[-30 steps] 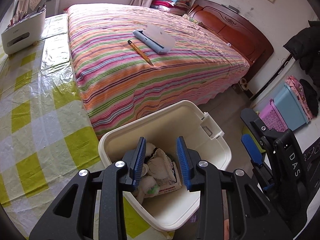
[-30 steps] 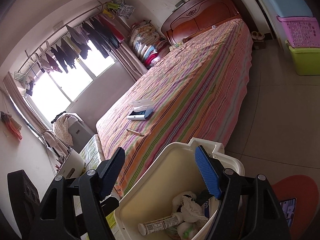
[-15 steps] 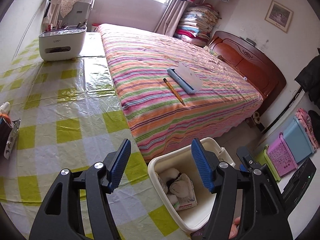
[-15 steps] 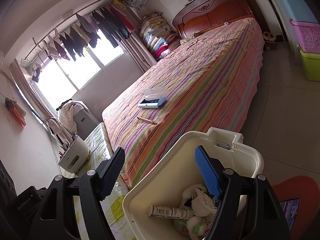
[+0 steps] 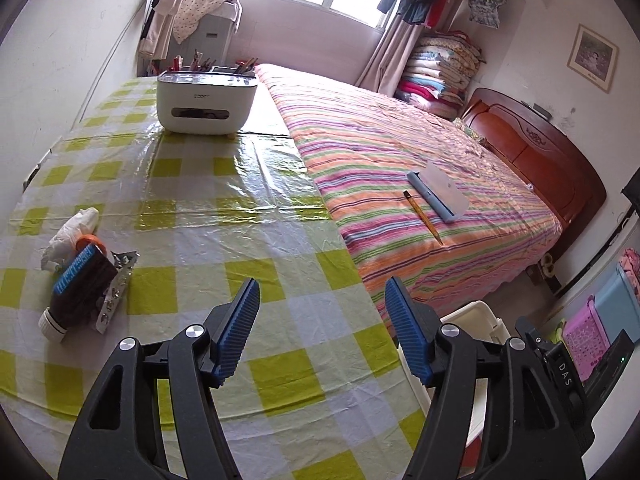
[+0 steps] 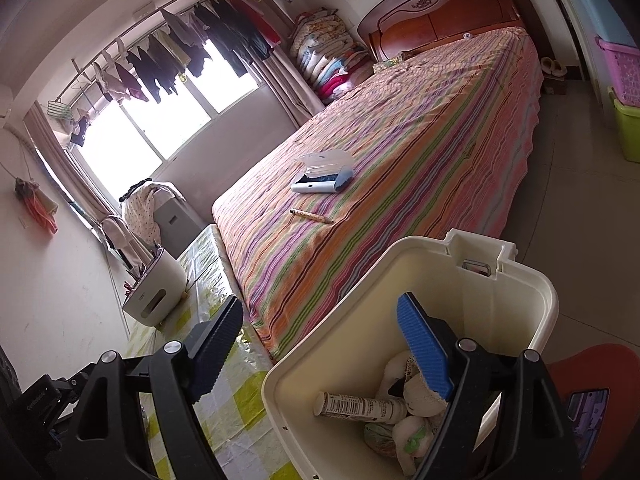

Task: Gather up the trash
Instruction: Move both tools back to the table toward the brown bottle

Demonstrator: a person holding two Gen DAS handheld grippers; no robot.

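Cream plastic, my bin [image 6: 472,280] shows its trash only in the right view: a tube [image 6: 360,406] and crumpled wads. My left gripper [image 5: 320,332], jaws just widened and empty, alone sees leftover trash [image 5: 80,276] on the checked table [image 5: 240,248]; my right gripper [image 6: 320,344] hangs released over the bin.

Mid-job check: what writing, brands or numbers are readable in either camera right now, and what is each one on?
"DAS" on the black body of the right gripper, seen from the left wrist.
White box on the table: a short grey brand mark, too blurred to read.
Dark tube on the table: blue label with print, too small to read.
Tube in the bin: barcode and fine print, unreadable.
Framed picture on the wall: no legible text.
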